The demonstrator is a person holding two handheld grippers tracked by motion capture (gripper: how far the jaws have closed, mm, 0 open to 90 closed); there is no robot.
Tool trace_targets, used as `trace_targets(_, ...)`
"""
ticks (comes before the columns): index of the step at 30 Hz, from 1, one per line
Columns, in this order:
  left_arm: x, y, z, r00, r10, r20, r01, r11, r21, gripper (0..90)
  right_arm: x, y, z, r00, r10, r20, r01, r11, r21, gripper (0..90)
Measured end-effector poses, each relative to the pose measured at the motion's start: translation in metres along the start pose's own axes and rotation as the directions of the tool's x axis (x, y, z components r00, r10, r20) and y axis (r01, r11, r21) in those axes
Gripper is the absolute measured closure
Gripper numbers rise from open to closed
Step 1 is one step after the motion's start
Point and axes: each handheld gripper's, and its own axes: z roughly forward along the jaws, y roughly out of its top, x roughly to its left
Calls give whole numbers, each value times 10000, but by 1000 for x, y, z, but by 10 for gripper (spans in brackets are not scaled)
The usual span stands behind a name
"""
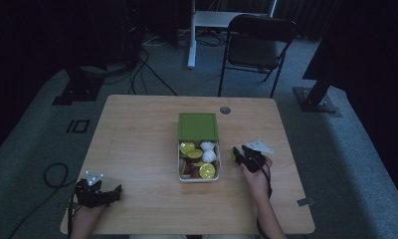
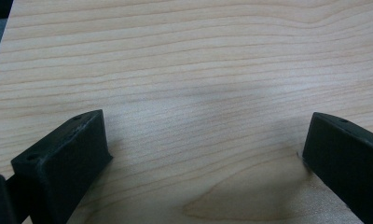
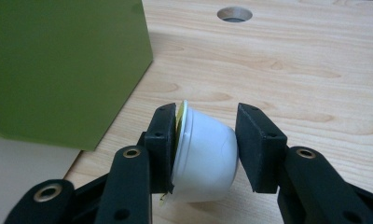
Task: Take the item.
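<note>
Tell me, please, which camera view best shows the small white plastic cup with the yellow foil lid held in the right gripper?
The right gripper view: the small white plastic cup with the yellow foil lid lies sideways between the right gripper jaws, close up. In the high view that gripper sits beside the white box, and the cup is too small to tell.
</note>
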Motion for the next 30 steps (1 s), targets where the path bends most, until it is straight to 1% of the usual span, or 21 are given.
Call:
trace_targets(1,0,0,0,10000,7,2,-7,10000,5,3,0,-1,1,10000,-50,29,50,10000,27,588)
trace_targets(6,0,0,0,10000,9,1,-9,10000,3,3,-2,-5,3,9999,31,98,-33,9999,163,588)
trace_targets(8,0,0,0,10000,3,1,-3,10000,4,3,-3,-7,4,9999,-47,150,43,9997,256,588)
trace_targets(11,0,0,0,10000,2,0,-2,10000,-1,3,-4,-10,6,9999,45,151,-50,9994,333,588)
trace_targets(14,0,0,0,10000,8,0,-8,10000,3,3,-5,-12,6,9998,166,108,-170,9994,302,587)
trace_targets(17,0,0,0,10000,6,0,-6,10000,4,3,-5,-11,6,9999,121,85,-124,9992,372,585)
trace_targets(20,0,0,0,10000,-2,1,2,10000,-1,3,-6,-11,7,9994,356,-16,-355,9986,394,578)
trace_targets(21,0,0,0,10000,5,0,-5,10000,4,3,-6,-11,7,9994,352,-10,-352,9986,386,576)
trace_targets(23,0,0,0,10000,5,1,-5,10000,4,3,-6,-11,7,9993,364,-47,-361,9985,413,562)
trace_targets(25,0,0,0,10000,8,0,-8,10000,4,3,-6,-11,7,9989,473,-31,-471,9978,463,506)
trace_targets(30,0,0,0,10000,-1,1,1,10000,1,3,-7,-10,6,9989,476,43,-478,9979,440,492)
